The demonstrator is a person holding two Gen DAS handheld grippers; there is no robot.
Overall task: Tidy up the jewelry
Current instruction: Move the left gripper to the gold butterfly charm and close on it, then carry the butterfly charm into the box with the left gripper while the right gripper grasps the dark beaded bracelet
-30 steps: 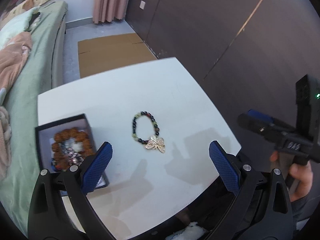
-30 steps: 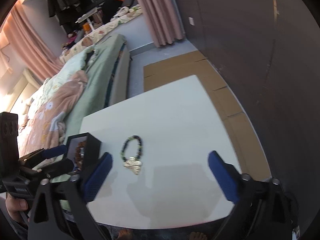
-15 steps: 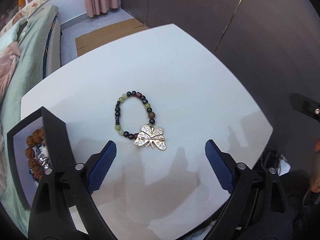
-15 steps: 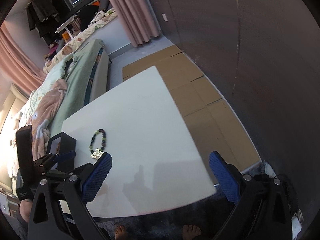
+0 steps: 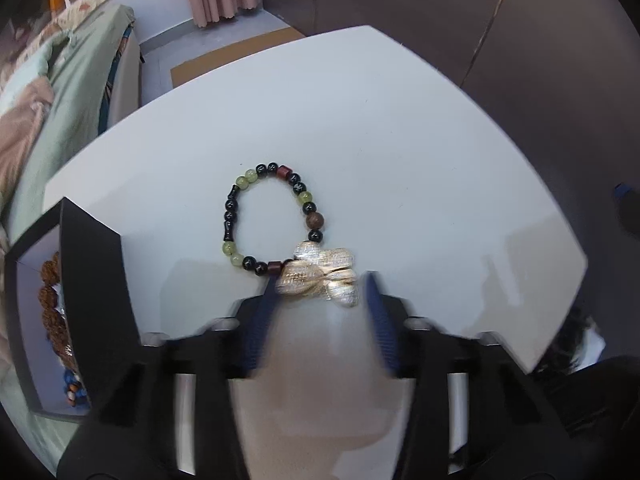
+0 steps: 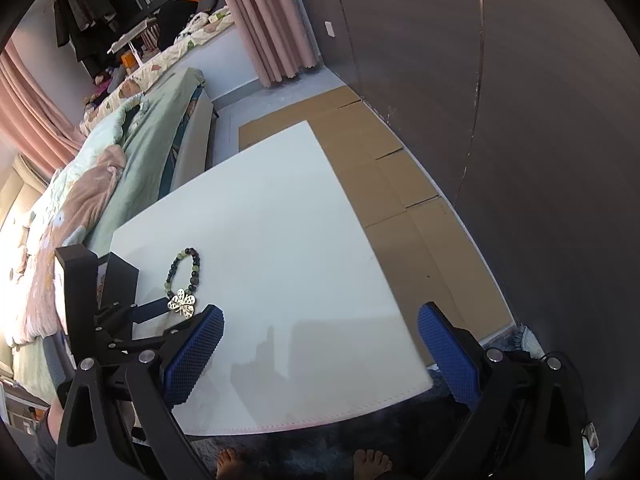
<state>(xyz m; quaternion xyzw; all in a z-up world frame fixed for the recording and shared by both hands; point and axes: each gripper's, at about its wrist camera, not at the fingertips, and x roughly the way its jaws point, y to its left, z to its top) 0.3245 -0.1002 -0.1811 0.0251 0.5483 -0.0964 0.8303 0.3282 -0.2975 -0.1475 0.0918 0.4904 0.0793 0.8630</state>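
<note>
A beaded bracelet of black, green and brown beads lies on the white table. A gold butterfly brooch lies on its near side. My left gripper is low over the table, blurred by motion, its blue fingers on either side of the brooch with a gap left. A black jewelry box at the left holds brown beads. In the right wrist view the bracelet, brooch and box lie at the left. My right gripper is open and empty above the table's near edge.
A bed with green and pink bedding runs along the table's left side. Flattened cardboard covers the floor by a dark wall. Bare feet show under the table's near edge.
My left gripper has dropped down and forward to the butterfly brooch and its fingers have narrowed around it. The right gripper has shifted slightly and stays open.
</note>
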